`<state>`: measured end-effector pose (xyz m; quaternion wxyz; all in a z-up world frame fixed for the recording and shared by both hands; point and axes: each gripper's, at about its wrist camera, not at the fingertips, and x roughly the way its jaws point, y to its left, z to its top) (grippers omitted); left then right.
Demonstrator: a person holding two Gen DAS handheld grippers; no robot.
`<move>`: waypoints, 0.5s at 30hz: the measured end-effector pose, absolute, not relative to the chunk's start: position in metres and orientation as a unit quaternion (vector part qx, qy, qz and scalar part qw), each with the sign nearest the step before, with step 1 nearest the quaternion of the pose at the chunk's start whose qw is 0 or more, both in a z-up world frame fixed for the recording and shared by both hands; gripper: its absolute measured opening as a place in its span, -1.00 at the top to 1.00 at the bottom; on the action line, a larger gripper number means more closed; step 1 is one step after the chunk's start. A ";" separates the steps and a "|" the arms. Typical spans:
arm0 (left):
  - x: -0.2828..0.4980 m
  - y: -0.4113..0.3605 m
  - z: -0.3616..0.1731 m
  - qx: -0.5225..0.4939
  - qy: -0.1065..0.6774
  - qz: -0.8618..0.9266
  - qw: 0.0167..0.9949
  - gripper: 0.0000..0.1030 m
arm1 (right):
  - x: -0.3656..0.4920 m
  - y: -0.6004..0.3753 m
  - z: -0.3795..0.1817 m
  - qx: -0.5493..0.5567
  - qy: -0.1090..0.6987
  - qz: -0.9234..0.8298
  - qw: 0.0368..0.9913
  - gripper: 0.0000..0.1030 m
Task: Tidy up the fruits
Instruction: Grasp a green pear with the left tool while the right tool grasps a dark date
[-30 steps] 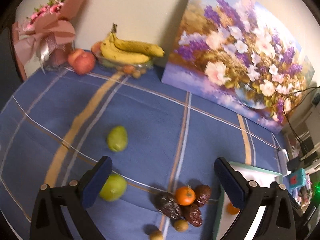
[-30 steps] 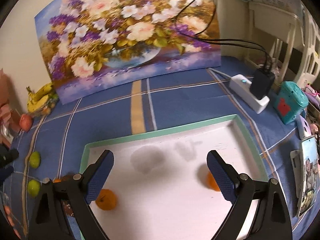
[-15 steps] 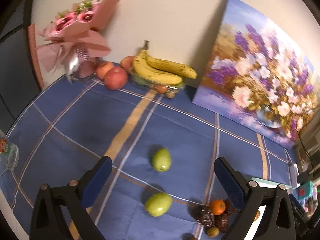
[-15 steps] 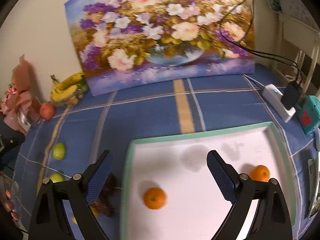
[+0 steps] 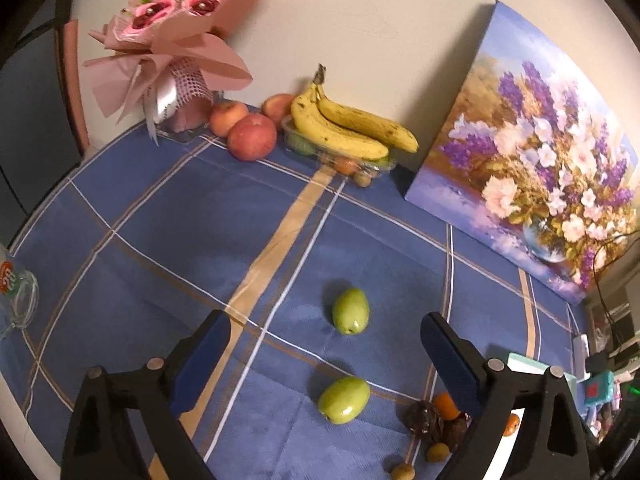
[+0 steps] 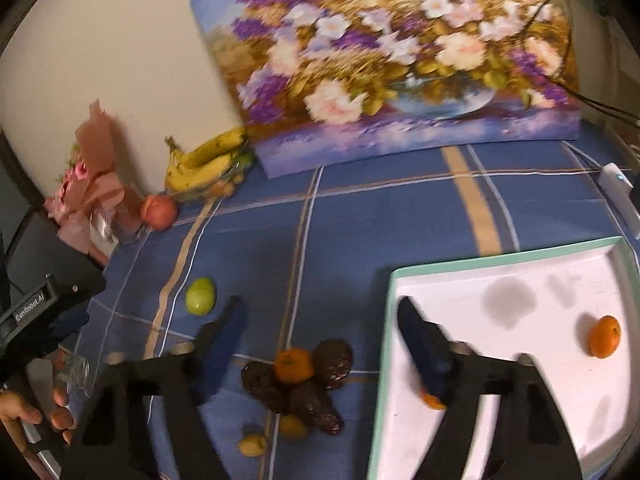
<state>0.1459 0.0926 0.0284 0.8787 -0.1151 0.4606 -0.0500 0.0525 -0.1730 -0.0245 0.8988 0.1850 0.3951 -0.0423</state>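
Observation:
Two green fruits lie on the blue checked cloth: one (image 5: 351, 311) farther off, one (image 5: 344, 399) nearer, both between my open, empty left gripper's (image 5: 326, 354) fingers. A small orange (image 6: 293, 365) sits on a heap of dark brown fruits (image 6: 308, 388) with small yellow ones (image 6: 252, 444) beside. My right gripper (image 6: 322, 334) is open and empty above that heap. The white tray with a green rim (image 6: 496, 258) holds an orange (image 6: 605, 337); another orange (image 6: 433, 400) is half hidden behind the right finger.
Bananas (image 5: 348, 128) on a clear dish, apples (image 5: 252, 136) and a pink bouquet (image 5: 176, 60) stand at the back by the wall. A flower painting (image 5: 536, 152) leans there. A glass (image 5: 18, 300) is at the left table edge. A white charger (image 6: 618, 196) lies far right.
Both grippers have swung left. The green fruits now lie between the left fingers. The right gripper has moved from over the tray to over the fruit heap.

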 end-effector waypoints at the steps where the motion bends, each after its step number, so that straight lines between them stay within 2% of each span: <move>1: 0.147 0.090 0.026 -0.113 0.466 -0.053 0.876 -0.88 | 0.055 -0.168 -0.028 0.177 0.402 -0.042 0.897 -0.23; 3: 0.148 0.086 0.020 -0.110 0.477 -0.056 0.870 -0.88 | 0.059 -0.161 -0.035 0.167 0.416 -0.038 0.893 -0.19; 5: 0.151 0.081 0.010 -0.106 0.490 -0.055 0.863 -0.88 | 0.065 -0.157 -0.045 0.167 0.432 -0.033 0.885 -0.01; 15: 0.163 0.060 -0.056 -0.110 0.575 -0.065 0.808 -0.74 | 0.077 -0.154 -0.088 0.172 0.490 -0.044 0.853 0.08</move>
